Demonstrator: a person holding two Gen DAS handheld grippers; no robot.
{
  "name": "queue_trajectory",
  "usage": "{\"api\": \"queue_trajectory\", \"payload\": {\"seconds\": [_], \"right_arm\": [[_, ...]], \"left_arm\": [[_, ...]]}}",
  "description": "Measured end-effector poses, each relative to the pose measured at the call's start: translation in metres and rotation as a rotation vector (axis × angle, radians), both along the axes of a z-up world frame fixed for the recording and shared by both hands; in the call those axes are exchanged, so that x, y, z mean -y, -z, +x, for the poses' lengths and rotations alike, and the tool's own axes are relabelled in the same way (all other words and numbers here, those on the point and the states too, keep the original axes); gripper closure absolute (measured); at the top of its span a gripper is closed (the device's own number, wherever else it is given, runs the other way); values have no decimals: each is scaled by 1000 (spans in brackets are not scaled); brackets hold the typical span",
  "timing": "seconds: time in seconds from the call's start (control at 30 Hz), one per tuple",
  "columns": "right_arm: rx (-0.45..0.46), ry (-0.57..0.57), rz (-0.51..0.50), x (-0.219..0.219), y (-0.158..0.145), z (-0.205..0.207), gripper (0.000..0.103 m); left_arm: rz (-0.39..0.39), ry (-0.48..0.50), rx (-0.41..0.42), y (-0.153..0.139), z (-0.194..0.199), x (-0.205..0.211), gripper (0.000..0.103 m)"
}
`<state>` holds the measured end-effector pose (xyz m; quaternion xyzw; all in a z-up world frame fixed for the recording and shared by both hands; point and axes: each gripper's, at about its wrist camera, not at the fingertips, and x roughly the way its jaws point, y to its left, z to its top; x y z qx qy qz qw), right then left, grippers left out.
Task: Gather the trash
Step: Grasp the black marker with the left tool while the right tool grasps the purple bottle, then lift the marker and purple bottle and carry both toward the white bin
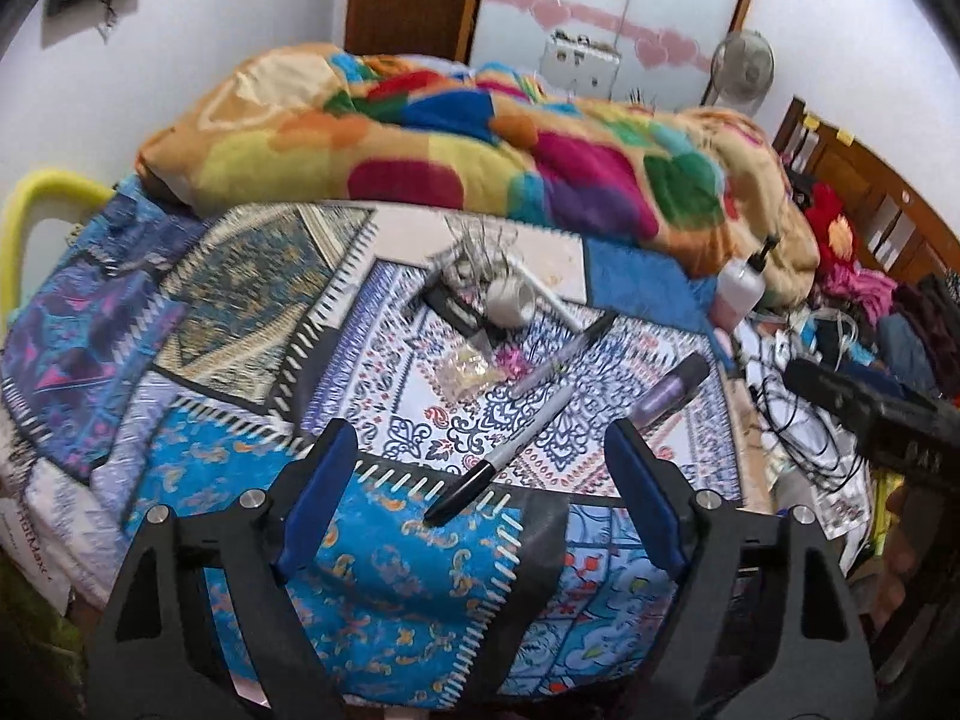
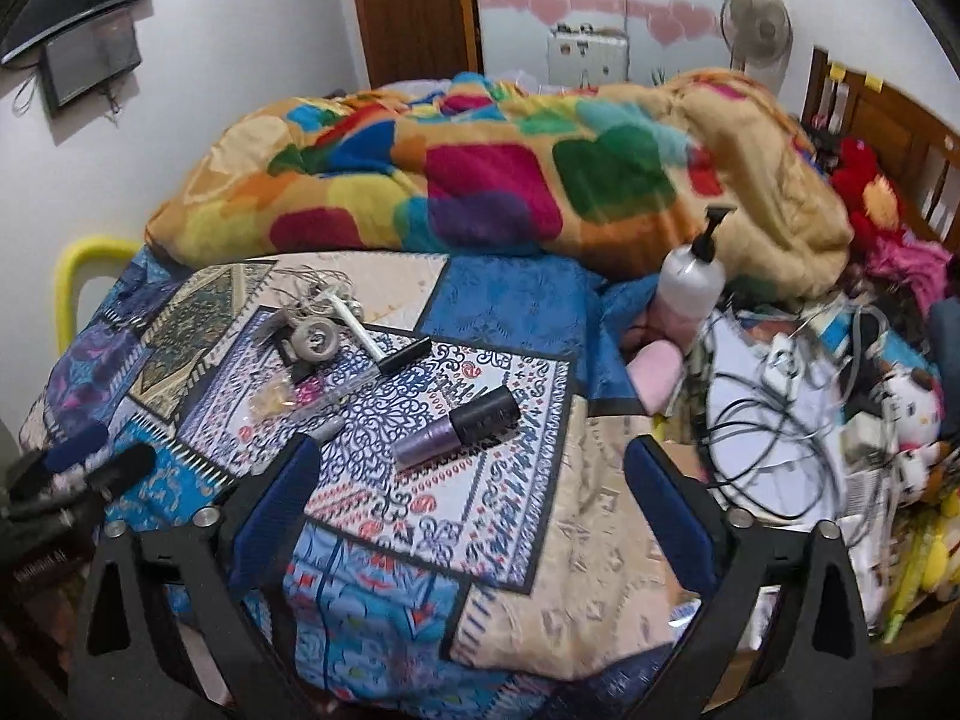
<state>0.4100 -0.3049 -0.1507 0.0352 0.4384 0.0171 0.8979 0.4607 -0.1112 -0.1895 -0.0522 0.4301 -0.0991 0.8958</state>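
Note:
Small items lie on a patchwork bedspread. A clear crumpled wrapper and a pink foil scrap lie mid-bed; they also show in the right wrist view, the wrapper beside the scrap. A black marker lies just ahead of my open, empty left gripper. A purple bottle with a black cap lies ahead of my open, empty right gripper. A roll of tape, a tangled cord and a pen lie farther back.
A bright multicoloured blanket is heaped along the far side. A white pump bottle stands at the right. Tangled cables, soft toys and clothes crowd the right side. A yellow chair back is at the left.

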Motion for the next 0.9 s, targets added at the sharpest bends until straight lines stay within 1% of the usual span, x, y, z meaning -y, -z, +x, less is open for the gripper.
{"api": "queue_trajectory", "payload": {"seconds": [0.07,0.13,0.17,0.2,0.23,0.27,0.3,0.37,0.47,0.53,0.6,0.7,0.77,0.83,0.87,0.9], "right_arm": [[-36,8,16,0,16,15,19],[-67,16,37,2,28,28,25],[-87,23,55,3,36,35,30],[-95,25,67,5,40,38,32],[-115,29,92,5,47,45,38],[-135,37,109,6,54,50,41],[-149,42,117,5,60,55,42],[-152,63,125,7,67,60,44],[-148,81,127,7,71,66,44],[-156,82,124,4,75,70,44],[-166,76,129,-1,78,75,44],[-173,72,128,-7,82,79,45],[-183,60,122,-12,85,81,57],[-188,51,103,-15,87,82,62],[-184,42,88,-18,87,82,67],[-187,33,87,-18,88,82,69]], "left_arm": [[0,18,-20,13,10,3,19],[-2,42,-43,27,20,8,21],[0,51,-51,32,23,10,24],[1,61,-59,38,26,11,26],[4,77,-71,45,31,14,32],[5,88,-80,49,33,16,38],[10,100,-93,56,36,18,42],[13,122,-110,63,40,22,55],[12,143,-125,71,43,26,63],[8,148,-133,75,43,26,67],[6,152,-131,75,41,26,68],[-22,147,-140,74,38,24,73],[-48,150,-157,74,34,24,84],[-70,158,-174,75,31,27,89],[-76,161,-180,75,29,28,90],[-79,166,-183,75,28,29,90]]}}
